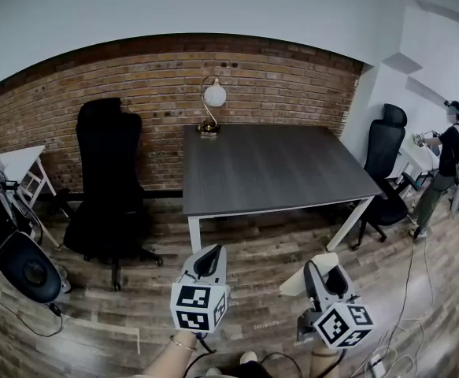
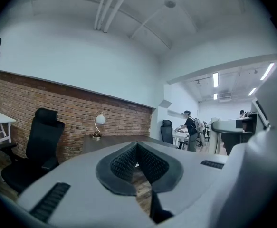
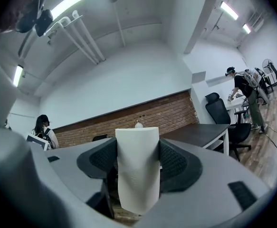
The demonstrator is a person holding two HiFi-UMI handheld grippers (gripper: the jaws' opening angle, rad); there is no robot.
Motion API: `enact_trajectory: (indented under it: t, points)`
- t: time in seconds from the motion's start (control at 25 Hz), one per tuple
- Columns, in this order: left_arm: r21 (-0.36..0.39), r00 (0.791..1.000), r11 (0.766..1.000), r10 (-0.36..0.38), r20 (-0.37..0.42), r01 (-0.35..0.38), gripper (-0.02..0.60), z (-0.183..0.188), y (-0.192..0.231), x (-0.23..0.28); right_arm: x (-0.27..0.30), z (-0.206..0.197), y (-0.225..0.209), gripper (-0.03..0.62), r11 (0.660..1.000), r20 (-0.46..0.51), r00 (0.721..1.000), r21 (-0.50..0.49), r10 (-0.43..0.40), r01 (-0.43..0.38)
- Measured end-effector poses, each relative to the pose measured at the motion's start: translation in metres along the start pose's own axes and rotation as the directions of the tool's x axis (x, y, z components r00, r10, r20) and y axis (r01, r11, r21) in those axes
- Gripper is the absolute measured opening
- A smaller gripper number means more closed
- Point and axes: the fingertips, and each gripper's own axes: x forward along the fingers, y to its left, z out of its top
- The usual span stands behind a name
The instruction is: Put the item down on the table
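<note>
Right gripper (image 3: 137,161) clamps its dimpled black pads (image 3: 177,163) on a smooth white paper roll (image 3: 137,175), held in the air short of the grey wood-grain table (image 1: 276,164). Left gripper (image 2: 137,161) is pressed together with nothing between its jaws.

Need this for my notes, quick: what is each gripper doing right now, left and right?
Left gripper: closed, nothing between its jaws.
Right gripper: closed on a white roll.

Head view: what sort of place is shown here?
Probably an office or shared workroom: a grey table stands at a brick wall, black office chairs stand beside it, and a person works farther right.
</note>
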Motion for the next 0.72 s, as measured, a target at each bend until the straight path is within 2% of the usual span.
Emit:
enact_trajectory:
  t: [0.28, 0.72]
  points:
    - [0.017, 1.000, 1.000, -0.010, 0.002, 0.010, 0.012, -0.003, 0.003, 0.040, 0.032, -0.007, -0.030, 0.293, 1.000, 0.003, 1.000, 0.017, -0.021, 0.021]
    - [0.033, 0.999, 0.999, 0.036, 0.006, -0.036, 0.012, 0.011, 0.013, 0.136, 0.129, 0.020, -0.075, 0.293, 1.000, -0.031, 1.000, -0.019, -0.006, 0.006]
